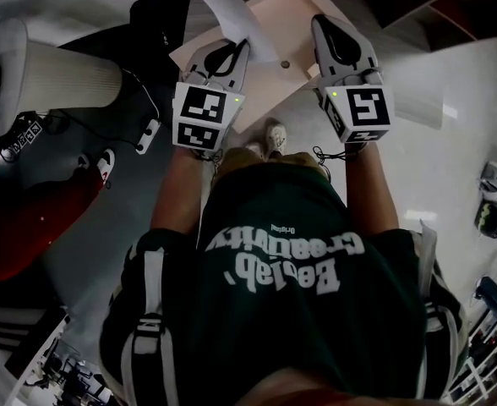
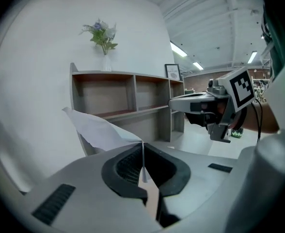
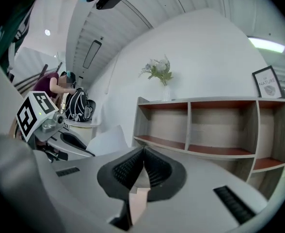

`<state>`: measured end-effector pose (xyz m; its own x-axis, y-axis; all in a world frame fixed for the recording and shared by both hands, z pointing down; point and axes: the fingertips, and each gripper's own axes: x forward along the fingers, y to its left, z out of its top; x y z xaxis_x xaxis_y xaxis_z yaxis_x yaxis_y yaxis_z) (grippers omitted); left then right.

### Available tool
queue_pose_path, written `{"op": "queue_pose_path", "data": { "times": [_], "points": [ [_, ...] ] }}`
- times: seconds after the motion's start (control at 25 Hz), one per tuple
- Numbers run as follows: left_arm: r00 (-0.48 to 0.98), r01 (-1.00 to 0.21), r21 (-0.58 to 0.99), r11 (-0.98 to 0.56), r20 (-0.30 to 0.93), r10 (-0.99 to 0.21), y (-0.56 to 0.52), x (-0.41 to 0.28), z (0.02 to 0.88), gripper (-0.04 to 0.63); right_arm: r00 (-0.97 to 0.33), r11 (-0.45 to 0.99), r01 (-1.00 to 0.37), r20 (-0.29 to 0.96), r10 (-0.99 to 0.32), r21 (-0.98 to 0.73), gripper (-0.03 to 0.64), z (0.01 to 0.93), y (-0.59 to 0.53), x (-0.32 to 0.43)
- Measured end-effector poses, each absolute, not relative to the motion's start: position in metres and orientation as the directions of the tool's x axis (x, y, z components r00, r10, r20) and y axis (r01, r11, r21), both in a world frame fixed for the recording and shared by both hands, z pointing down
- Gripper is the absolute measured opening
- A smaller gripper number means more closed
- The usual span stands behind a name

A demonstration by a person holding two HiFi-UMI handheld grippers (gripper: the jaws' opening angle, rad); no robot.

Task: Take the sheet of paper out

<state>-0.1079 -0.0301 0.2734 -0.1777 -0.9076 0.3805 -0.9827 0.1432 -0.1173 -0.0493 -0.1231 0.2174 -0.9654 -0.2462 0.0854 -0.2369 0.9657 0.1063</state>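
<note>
A white sheet of paper (image 1: 223, 7) sticks up and away from my left gripper (image 1: 237, 47), which is shut on its edge. In the left gripper view the paper (image 2: 100, 129) fans out to the left from the closed pads of the left gripper (image 2: 143, 148). My right gripper (image 1: 321, 22) is held beside it at about the same height, shut with nothing in it. The right gripper view shows the right gripper (image 3: 144, 151) with its pads together, and the paper (image 3: 108, 140) and left gripper (image 3: 77, 143) to its left. Both point toward a wooden shelf unit (image 1: 275, 19).
The open shelf unit (image 3: 208, 130) stands against a white wall, with a vase of flowers (image 2: 103, 40) and a framed picture (image 2: 173, 72) on top. A person and a black bag (image 3: 77, 106) are at a counter on the far left. A white cylinder (image 1: 58, 74) and a red object (image 1: 29, 227) lie left of my feet.
</note>
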Motion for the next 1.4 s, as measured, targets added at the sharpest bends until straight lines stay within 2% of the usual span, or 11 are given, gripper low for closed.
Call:
{"op": "queue_pose_path", "data": {
  "times": [0.44, 0.68, 1.4],
  "points": [
    [-0.205, -0.973, -0.148, 0.178, 0.194, -0.959, -0.004, -0.077, 0.242, 0.018, -0.926, 0.917, -0.362, 0.044, -0.374, 0.169, 0.034, 0.204, -0.081, -0.008],
    [-0.233, -0.960, -0.186, 0.210, 0.111, -0.966, -0.014, -0.054, 0.220, 0.018, -0.898, 0.889, -0.432, 0.020, -0.439, 0.149, 0.034, 0.199, -0.098, 0.033],
    [-0.343, -0.920, -0.228, 0.319, 0.076, -0.936, -0.059, 0.007, 0.222, 0.018, -0.932, 0.926, -0.359, 0.018, -0.363, 0.119, 0.034, 0.220, -0.157, 0.099]
  ]
}}
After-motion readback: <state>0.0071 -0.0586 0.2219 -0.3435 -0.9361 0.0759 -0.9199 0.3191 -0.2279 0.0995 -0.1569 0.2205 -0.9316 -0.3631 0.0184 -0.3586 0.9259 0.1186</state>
